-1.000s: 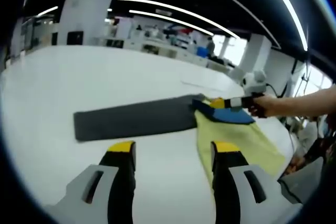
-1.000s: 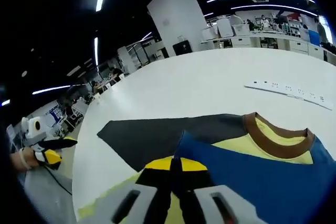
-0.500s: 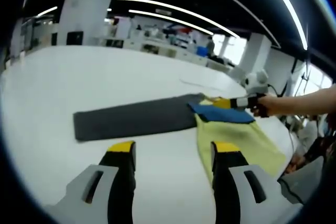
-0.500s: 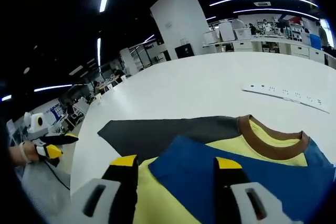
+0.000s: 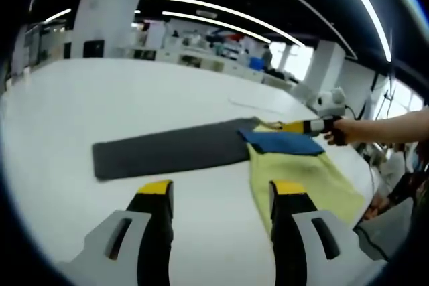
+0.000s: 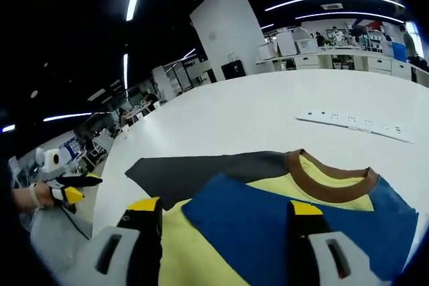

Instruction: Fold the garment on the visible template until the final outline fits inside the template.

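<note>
My right gripper (image 6: 221,209), jaws open, hovers over the garment (image 6: 281,212); the dark template (image 5: 171,152) runs lengthwise toward my open left gripper (image 5: 221,192).

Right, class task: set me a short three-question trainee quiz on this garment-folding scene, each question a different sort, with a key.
1. True or false: the right claw is shut on the yellow T-shirt with blue sleeve and brown collar.
2. Multiple choice: the dark grey rectangular fabric template lies on A) a white tabletop, B) a wooden floor, C) a green mat.
3. Fill in: in the right gripper view, the blue sleeve lies folded over the shirt's ____ body.

Key
1. False: its jaws stand apart above the shirt, as do those of the left claw.
2. A.
3. yellow.
</note>
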`<state>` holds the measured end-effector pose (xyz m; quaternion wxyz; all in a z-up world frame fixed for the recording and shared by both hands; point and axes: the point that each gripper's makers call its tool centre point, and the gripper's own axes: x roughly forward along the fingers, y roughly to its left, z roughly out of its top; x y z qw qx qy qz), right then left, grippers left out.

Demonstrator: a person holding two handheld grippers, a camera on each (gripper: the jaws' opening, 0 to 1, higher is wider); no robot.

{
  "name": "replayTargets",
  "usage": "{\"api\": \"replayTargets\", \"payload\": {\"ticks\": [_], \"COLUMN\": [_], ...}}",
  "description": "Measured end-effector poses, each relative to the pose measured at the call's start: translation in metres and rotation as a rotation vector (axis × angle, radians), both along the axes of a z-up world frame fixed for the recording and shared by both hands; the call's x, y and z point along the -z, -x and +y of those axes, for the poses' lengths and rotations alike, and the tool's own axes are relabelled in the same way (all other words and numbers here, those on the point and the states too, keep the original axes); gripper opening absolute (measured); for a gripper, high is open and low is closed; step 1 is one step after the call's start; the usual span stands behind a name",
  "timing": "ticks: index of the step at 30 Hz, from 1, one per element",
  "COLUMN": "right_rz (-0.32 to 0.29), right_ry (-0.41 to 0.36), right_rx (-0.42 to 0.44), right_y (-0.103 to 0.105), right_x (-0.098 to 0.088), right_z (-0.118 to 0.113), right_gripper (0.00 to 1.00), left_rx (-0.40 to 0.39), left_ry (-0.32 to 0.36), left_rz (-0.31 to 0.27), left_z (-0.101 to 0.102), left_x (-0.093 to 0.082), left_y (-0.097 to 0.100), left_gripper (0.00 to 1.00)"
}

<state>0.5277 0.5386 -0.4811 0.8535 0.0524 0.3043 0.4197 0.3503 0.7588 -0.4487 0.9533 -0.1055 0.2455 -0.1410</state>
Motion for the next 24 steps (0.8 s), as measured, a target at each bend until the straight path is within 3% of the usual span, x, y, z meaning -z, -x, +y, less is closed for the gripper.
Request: {"api": "replayTargets", "payload": {"ticks": [10,13,20,24], "right_rz": [0.007,0.014,0.021,0.034], "right_ry": [-0.015,-0.059,-0.062,-0.058], "right_rx": [0.062,0.076,0.1,0.169], "right_y": [0.0,0.003,0.014,0.019], "right_x": [-0.002,-0.008,-0.01,-0.01], "right_z": [-0.055,-0.071,-0.114,-0.149], "right_gripper": [0.77,0.78,0.75,0.74], "left_rx": [0.011,0.019,0.025,0.032], "left_ry": [-0.003,-0.004,-0.005,-0.008], "left_rz": [0.001,0.002,0.005,0.009], "left_z": [-0.003,-0.004,-0.004,-0.006], "left_x": [0.0,-0.001,-0.001,0.001], "left_y": [0.0,0.0,0.0,0.0], "left_gripper": [0.54,0.54,0.54,0.54]}}
